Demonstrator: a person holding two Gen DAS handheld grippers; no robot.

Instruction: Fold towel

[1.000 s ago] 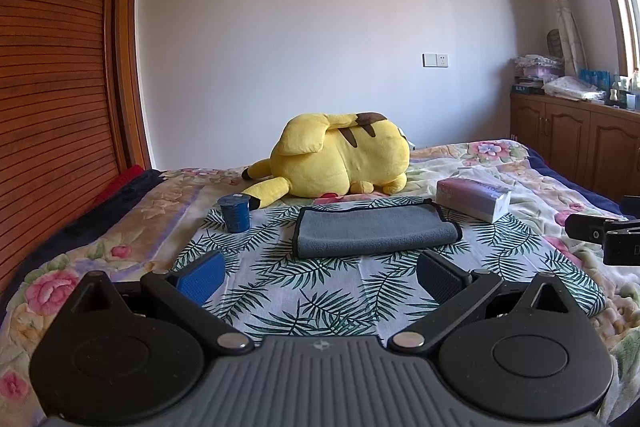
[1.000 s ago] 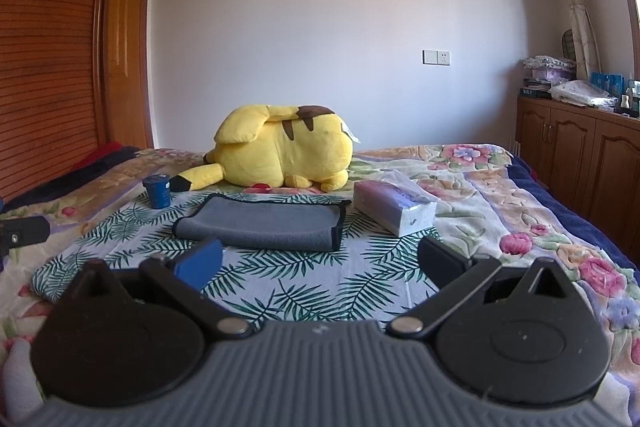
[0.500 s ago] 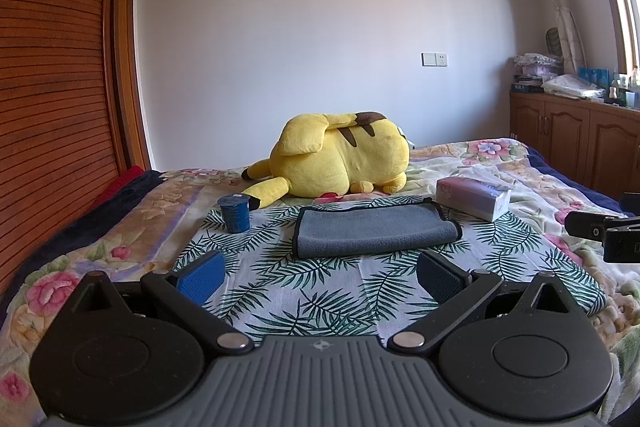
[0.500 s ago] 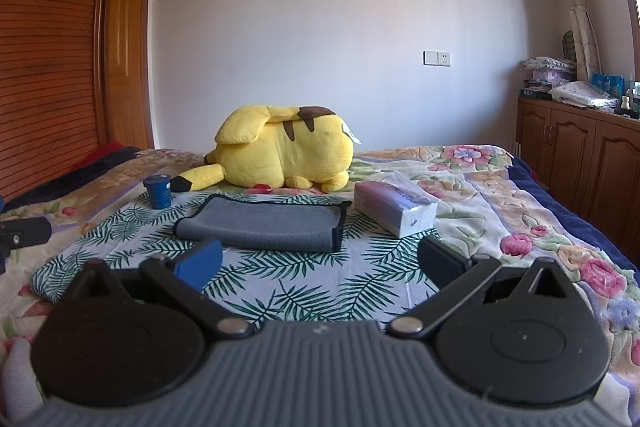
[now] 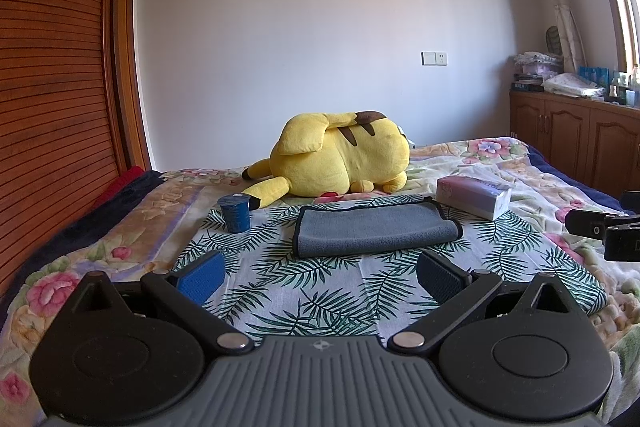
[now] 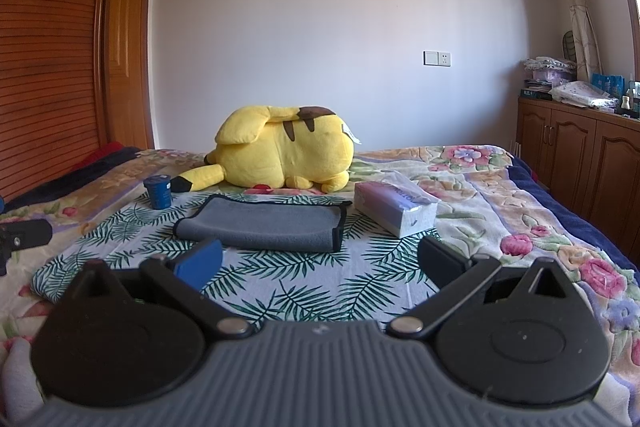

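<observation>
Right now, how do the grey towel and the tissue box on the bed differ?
The grey towel lies flat and soft, folded over, on the palm-leaf cloth; the tissue box is a rigid block standing taller. The towel is plain grey with dark edging; the box is pale lilac and white. The towel sits centrally; the box sits to its right. Both rest on the bed, untouched by either gripper.

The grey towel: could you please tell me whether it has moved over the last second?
No. The grey towel lies in the same place between the blue cup and the tissue box, and no tool touches it.
</observation>
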